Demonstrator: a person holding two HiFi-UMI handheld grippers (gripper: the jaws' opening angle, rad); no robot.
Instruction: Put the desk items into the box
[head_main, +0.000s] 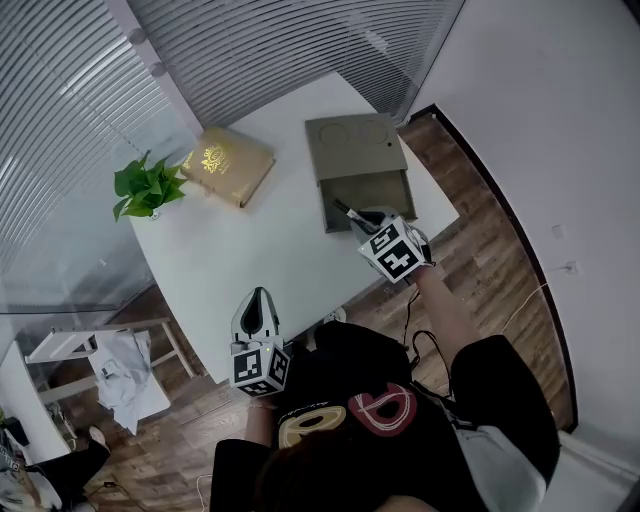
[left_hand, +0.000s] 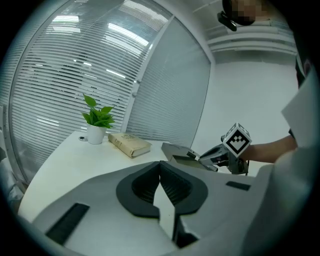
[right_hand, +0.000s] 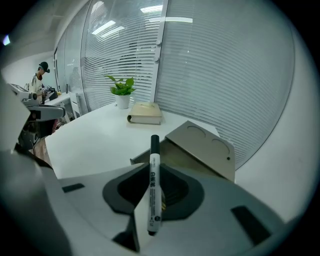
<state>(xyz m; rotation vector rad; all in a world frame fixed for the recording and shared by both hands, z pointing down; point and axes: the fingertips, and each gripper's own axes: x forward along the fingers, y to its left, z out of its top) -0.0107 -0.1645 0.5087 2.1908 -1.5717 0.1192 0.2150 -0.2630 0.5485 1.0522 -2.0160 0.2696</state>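
Observation:
A white marker (right_hand: 153, 185) with a black cap is clamped in my right gripper (right_hand: 154, 167), cap pointing away from me. In the head view this gripper (head_main: 362, 222) hovers at the near edge of the open grey-brown box (head_main: 350, 145), with the marker (head_main: 350, 212) reaching over the box's tray. The box (right_hand: 200, 150) has its lid tilted back. My left gripper (head_main: 257, 305) is over the table's near edge, shut with nothing in it; its pads (left_hand: 160, 167) meet. From there I see the right gripper (left_hand: 220, 156) beside the box (left_hand: 177, 152).
A tan book (head_main: 227, 165) and a potted plant (head_main: 148, 187) stand at the far left of the white table (head_main: 260, 240). Window blinds run behind the table. A white stand with cloth (head_main: 100, 360) sits on the wood floor at the left. A person (right_hand: 40, 80) stands far off.

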